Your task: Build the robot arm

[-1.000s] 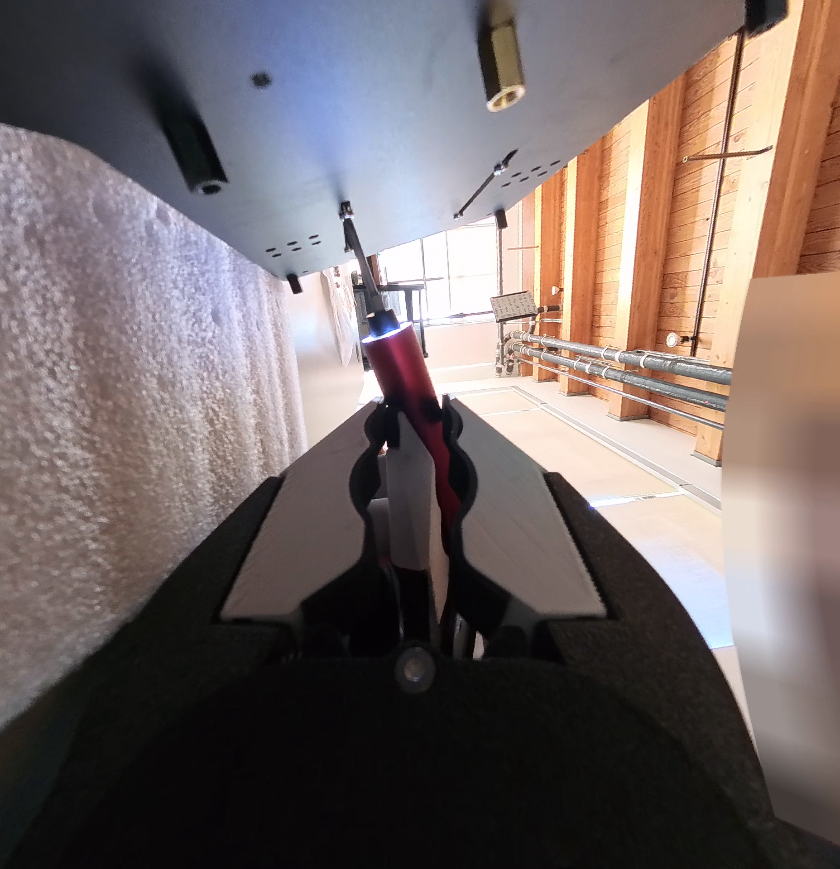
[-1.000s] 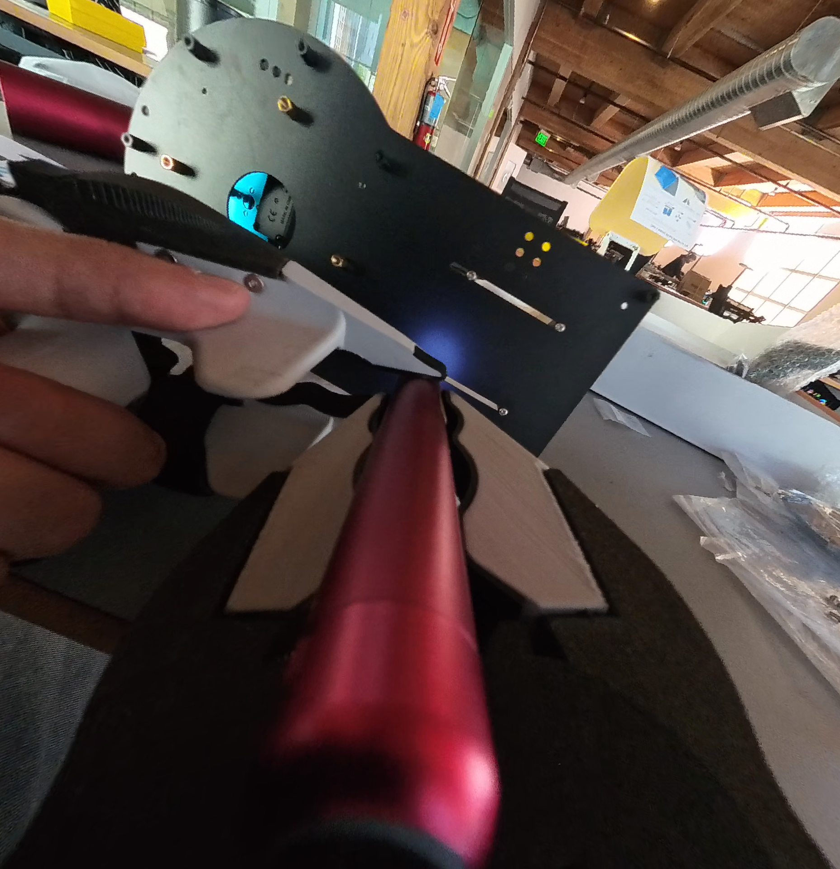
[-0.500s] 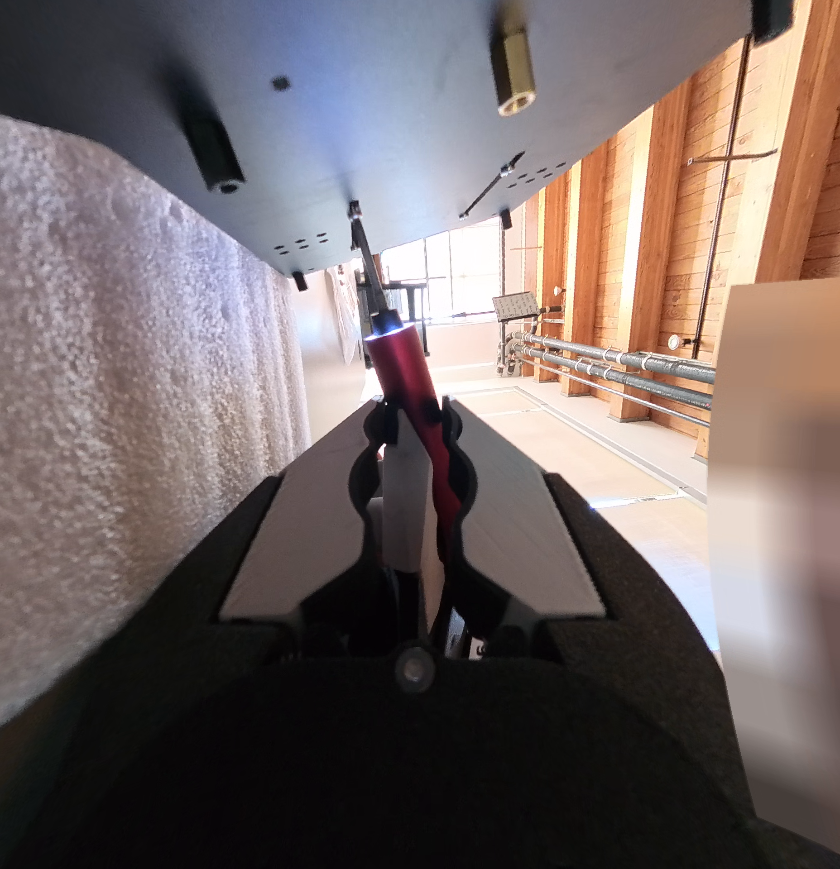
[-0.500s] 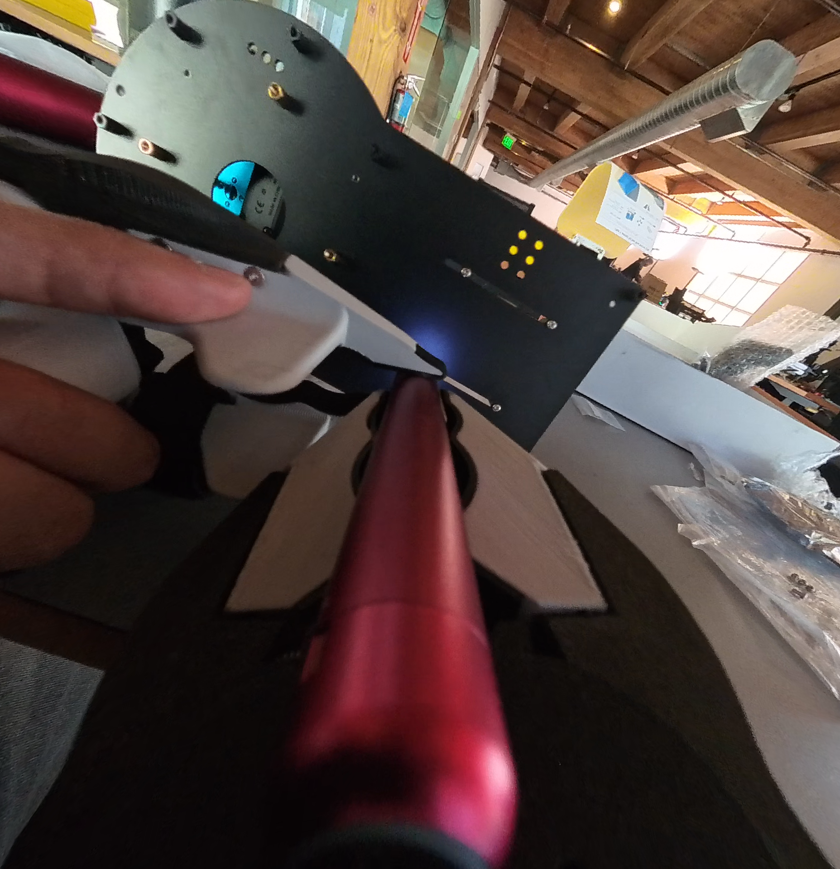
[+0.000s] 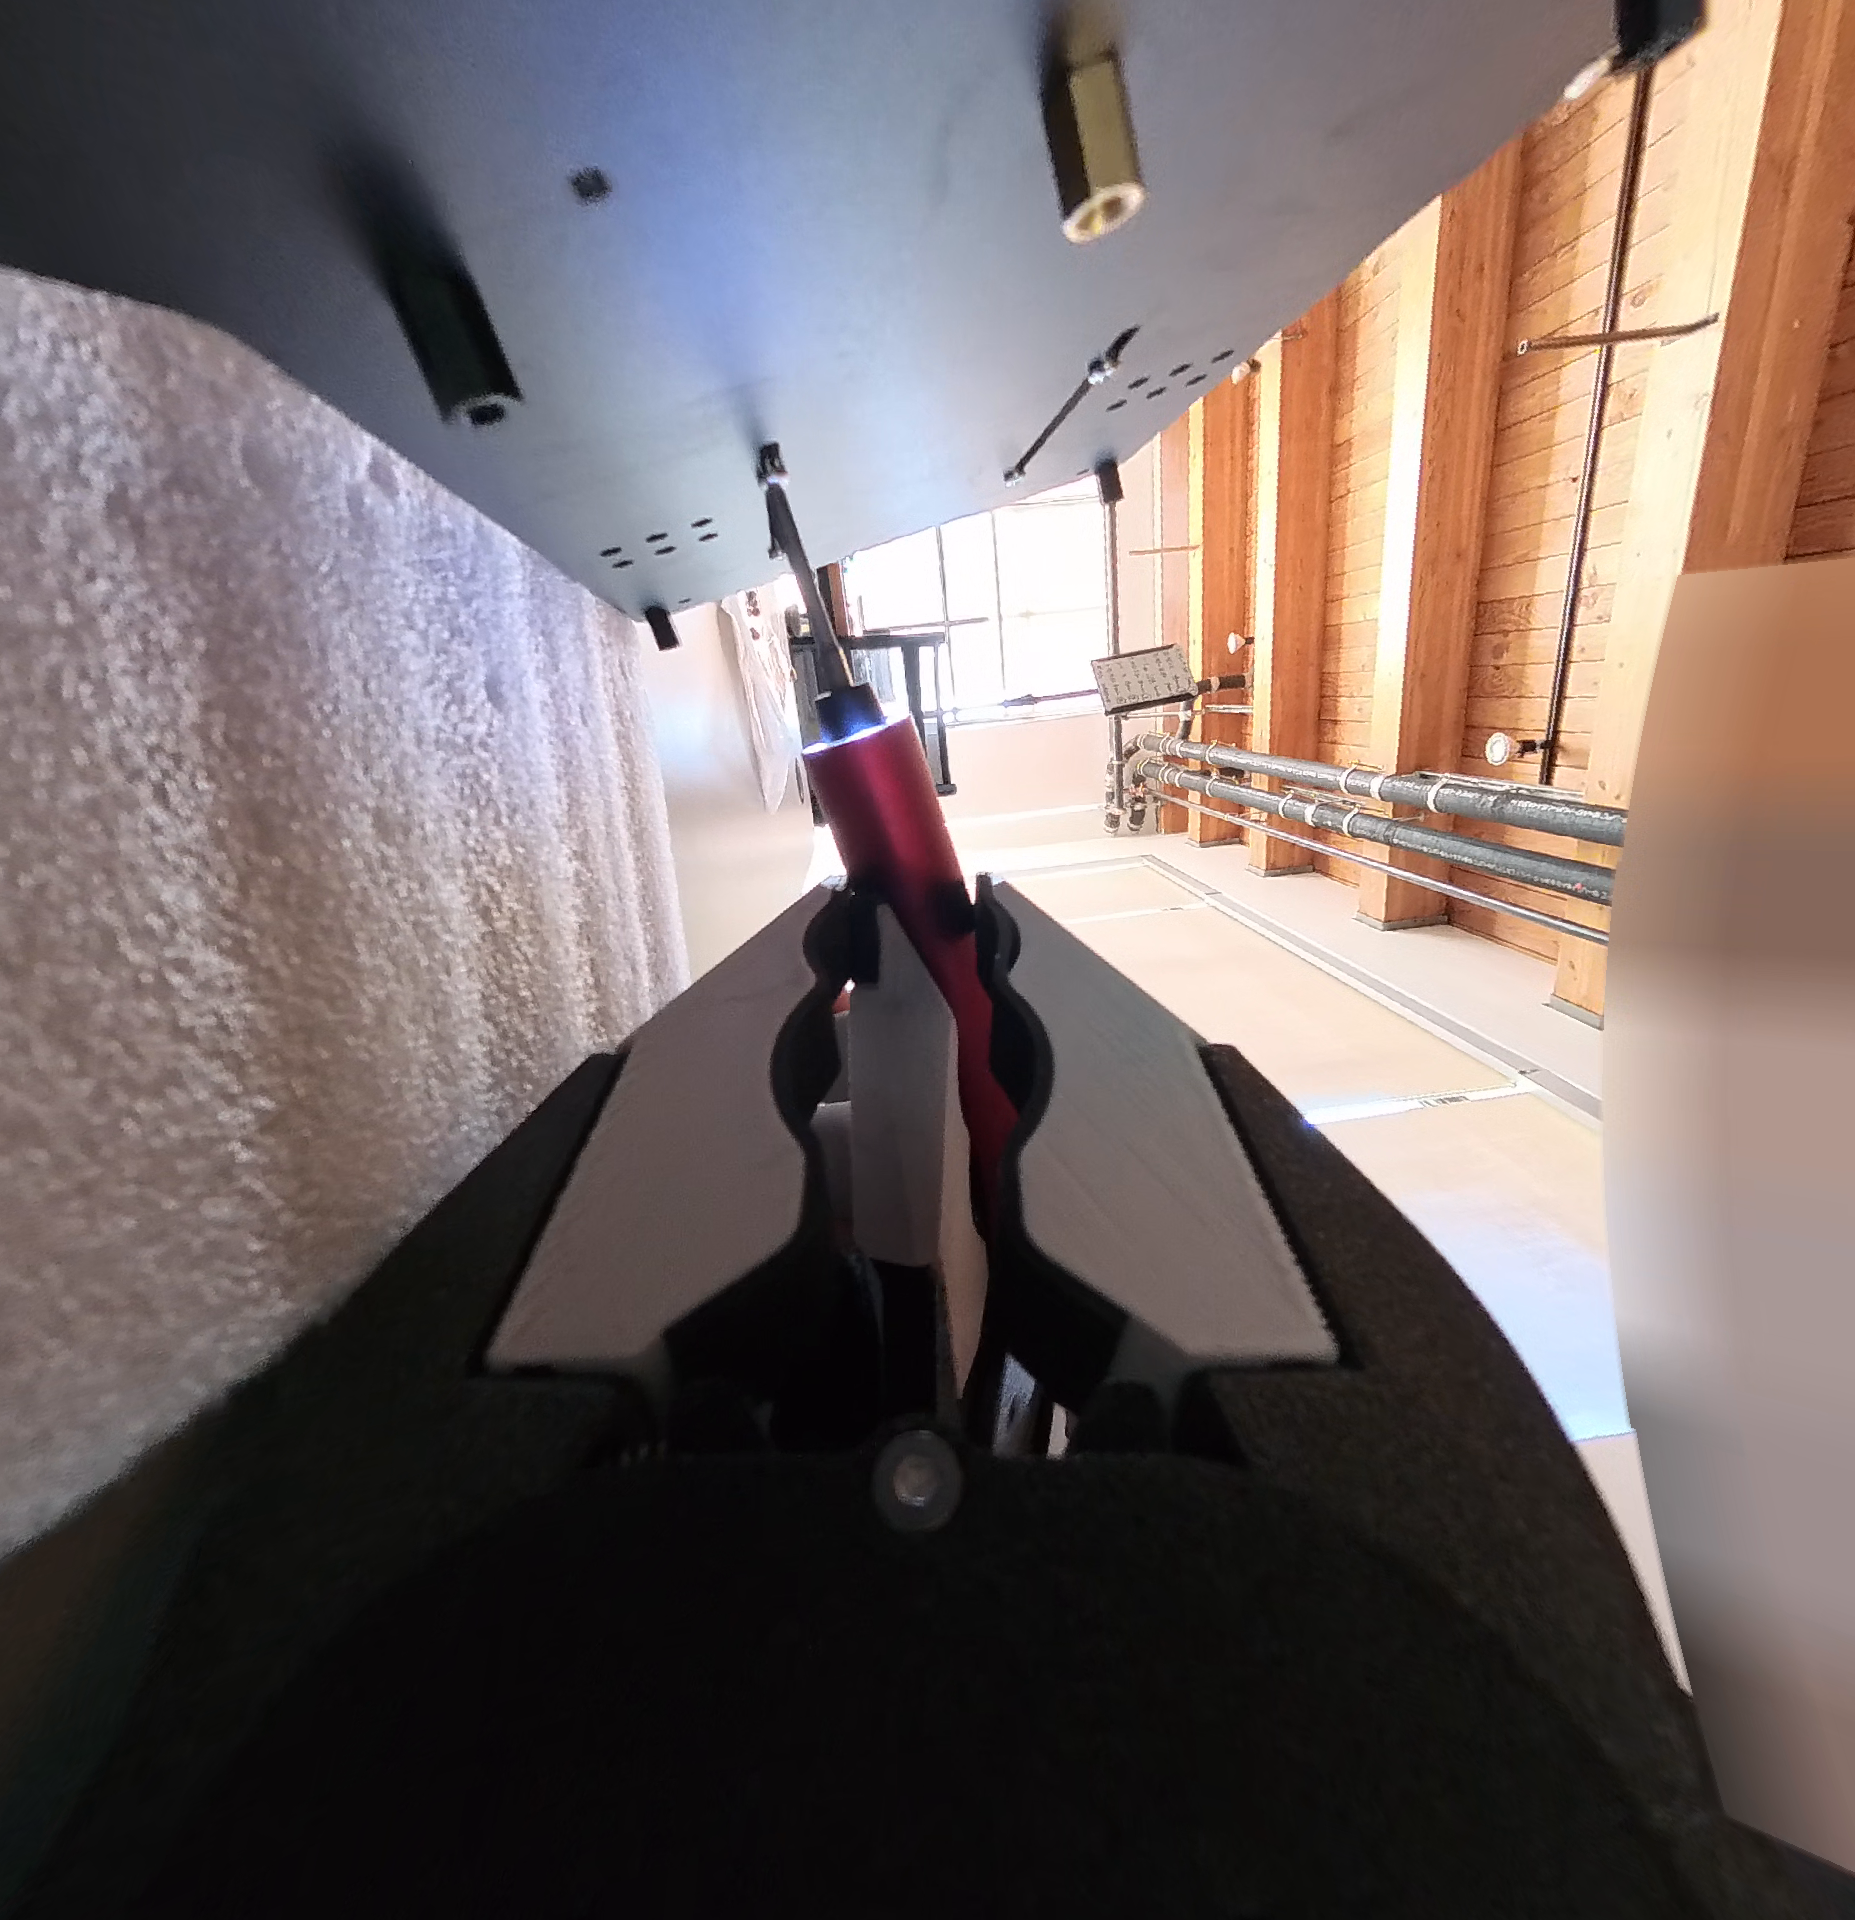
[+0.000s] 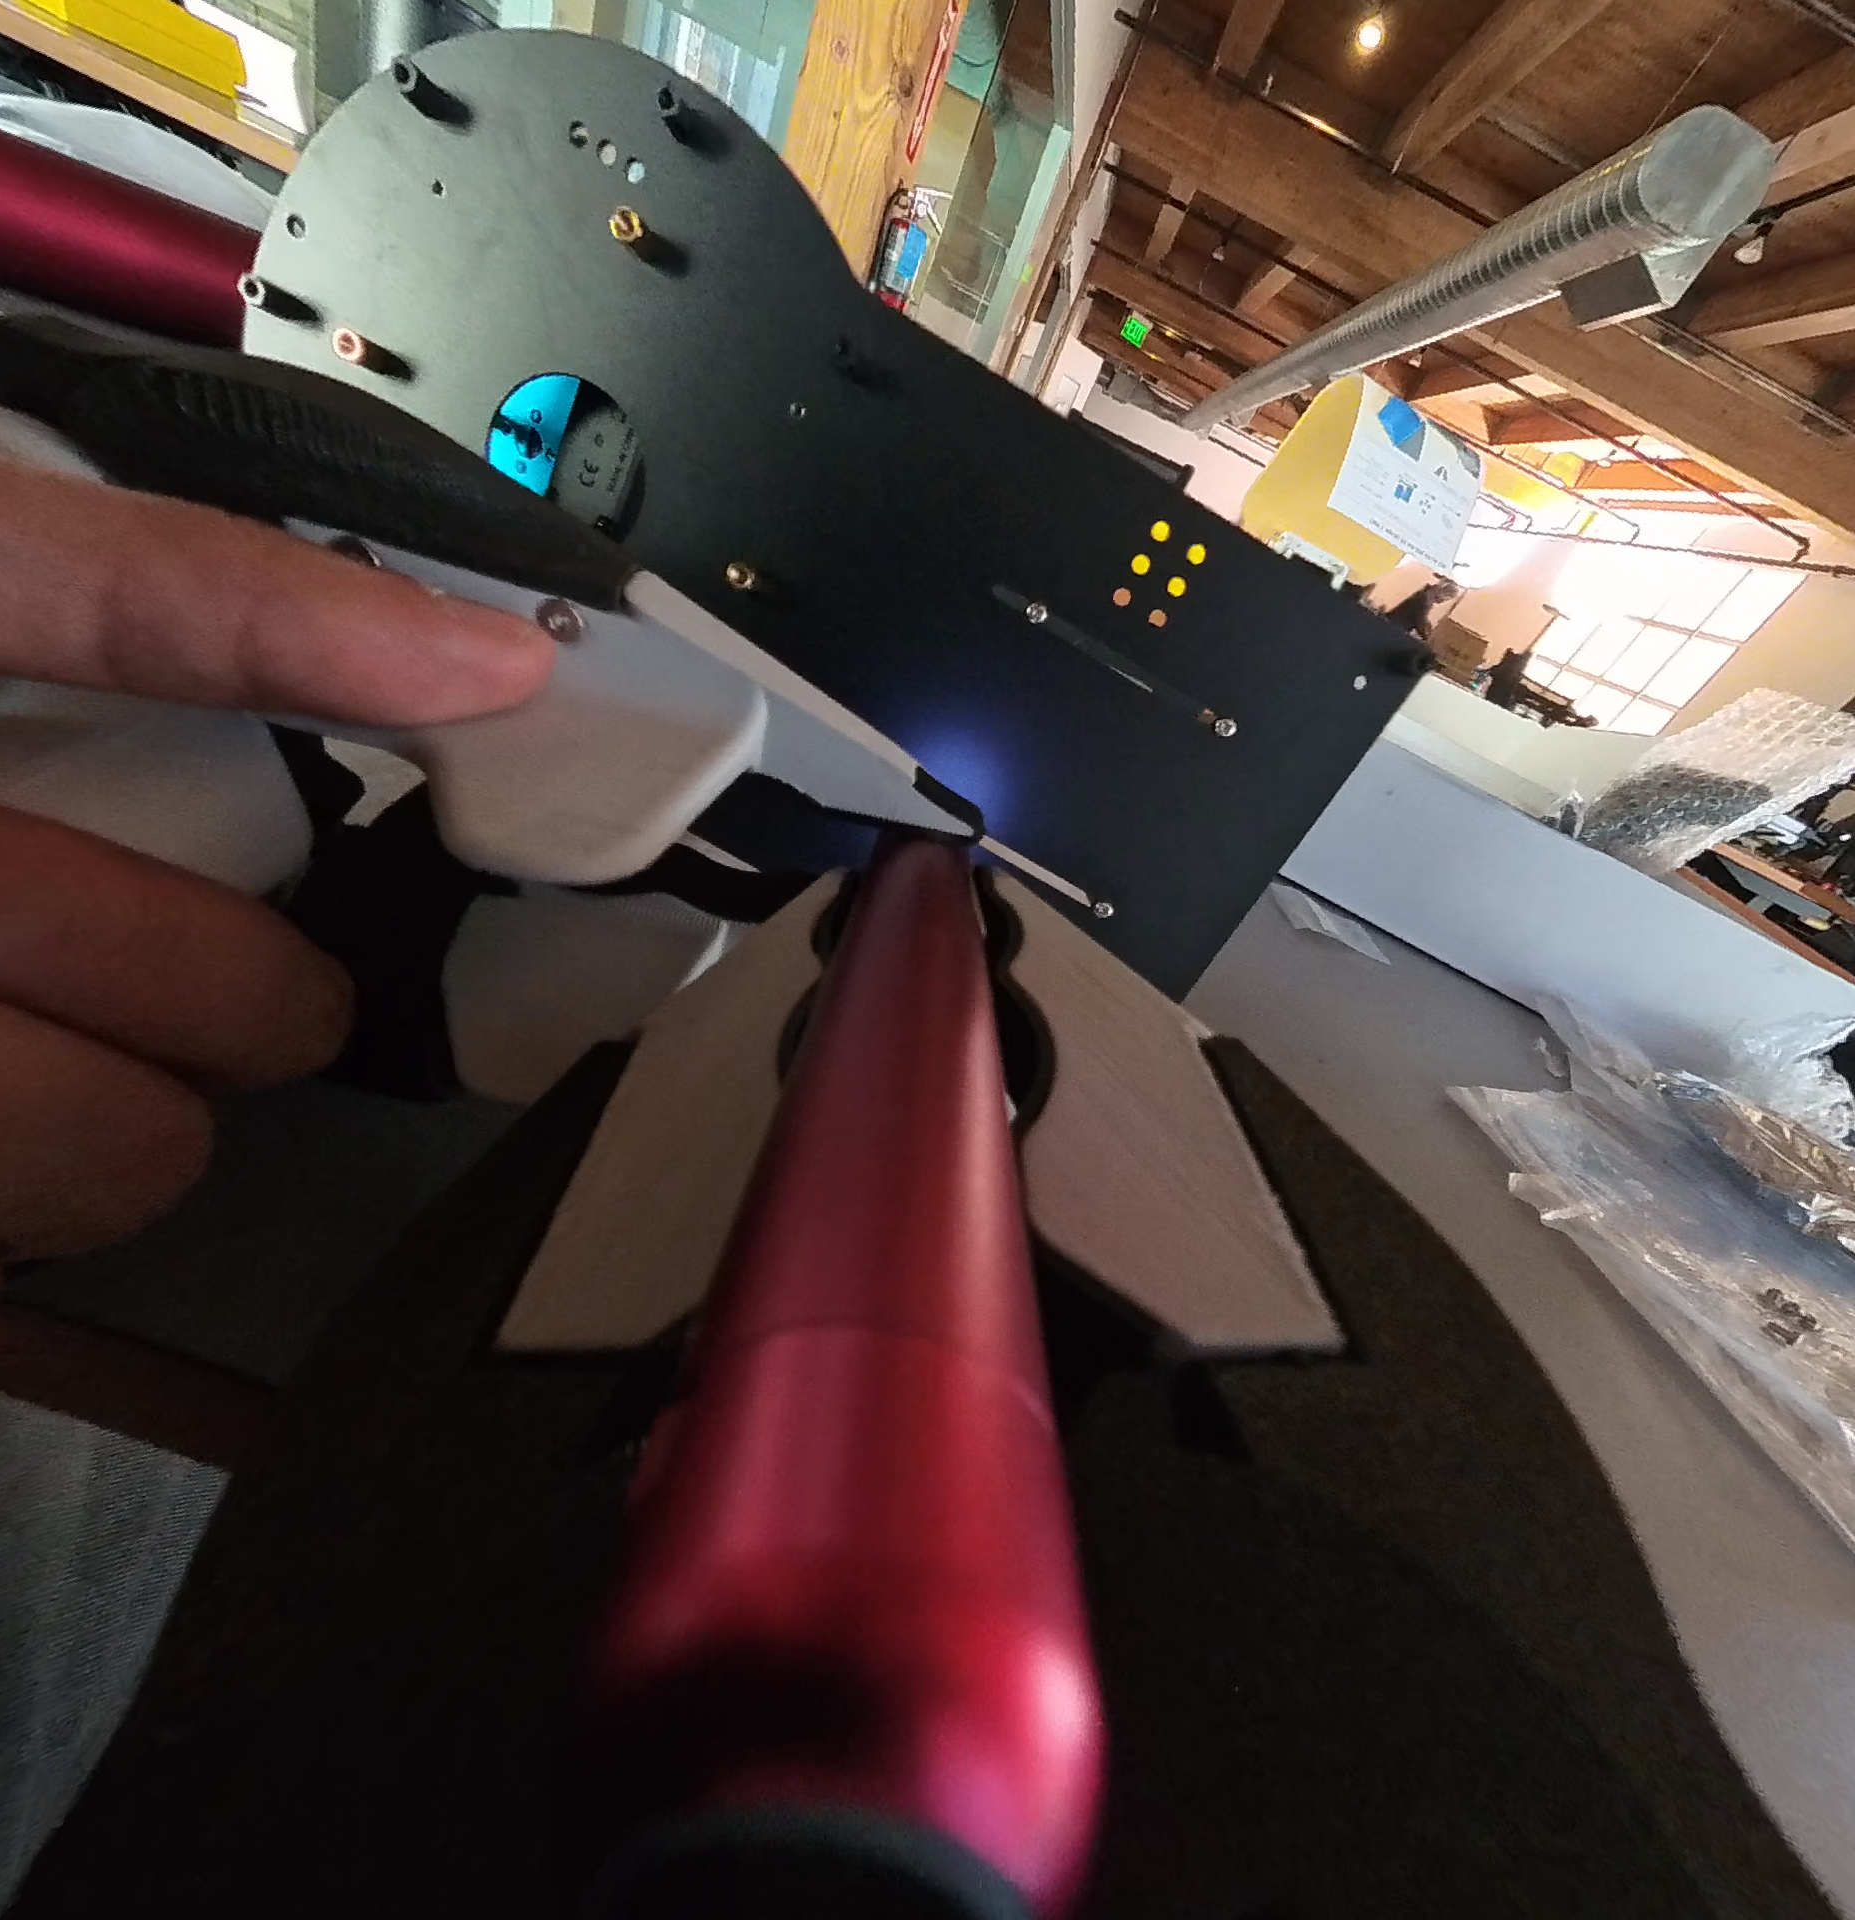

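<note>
My right gripper is shut on a red electric screwdriver, whose front light glows on a black metal plate. In the left wrist view the screwdriver points up at the plate, and its dark bit meets a small screw. My left gripper is closed around the screwdriver's front end, beside a white finger of the other gripper. In the right wrist view the left gripper comes in from the left, held by a hand.
White foam stands close along the left of the plate. Brass and black standoffs stick out of the plate. On the grey table lie plastic bags, a white box and bubble wrap. A second red cylinder lies behind the plate.
Both grips are unchanged and the bit stays at the screw. The right wrist view has tilted slightly, so more of the ceiling shows.
</note>
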Demonstrator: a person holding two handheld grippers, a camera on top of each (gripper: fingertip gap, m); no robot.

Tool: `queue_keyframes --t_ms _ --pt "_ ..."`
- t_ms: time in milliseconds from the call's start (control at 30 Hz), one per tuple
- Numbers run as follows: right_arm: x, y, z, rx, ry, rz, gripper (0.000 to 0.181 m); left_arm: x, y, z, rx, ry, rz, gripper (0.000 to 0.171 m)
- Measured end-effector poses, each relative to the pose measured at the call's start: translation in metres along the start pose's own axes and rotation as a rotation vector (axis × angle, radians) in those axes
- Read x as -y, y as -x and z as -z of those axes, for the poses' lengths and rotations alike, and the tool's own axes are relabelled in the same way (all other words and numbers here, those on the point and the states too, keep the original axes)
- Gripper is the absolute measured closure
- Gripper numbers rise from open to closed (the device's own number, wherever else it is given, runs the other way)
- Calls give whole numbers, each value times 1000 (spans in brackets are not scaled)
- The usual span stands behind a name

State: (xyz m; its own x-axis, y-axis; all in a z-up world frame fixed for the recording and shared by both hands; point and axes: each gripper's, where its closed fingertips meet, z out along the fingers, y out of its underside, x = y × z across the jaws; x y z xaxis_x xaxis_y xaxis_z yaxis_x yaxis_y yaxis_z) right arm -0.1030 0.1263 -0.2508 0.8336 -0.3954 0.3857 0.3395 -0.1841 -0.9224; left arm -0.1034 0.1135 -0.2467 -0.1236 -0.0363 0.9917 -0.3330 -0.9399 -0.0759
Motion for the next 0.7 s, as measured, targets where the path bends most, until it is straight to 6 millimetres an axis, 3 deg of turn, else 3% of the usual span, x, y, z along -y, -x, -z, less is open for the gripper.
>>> queue_keyframes --t_ms 700 --pt "1 -1 -2 8 12 -6 161 3 -3 -2 -17 -2 13 150"
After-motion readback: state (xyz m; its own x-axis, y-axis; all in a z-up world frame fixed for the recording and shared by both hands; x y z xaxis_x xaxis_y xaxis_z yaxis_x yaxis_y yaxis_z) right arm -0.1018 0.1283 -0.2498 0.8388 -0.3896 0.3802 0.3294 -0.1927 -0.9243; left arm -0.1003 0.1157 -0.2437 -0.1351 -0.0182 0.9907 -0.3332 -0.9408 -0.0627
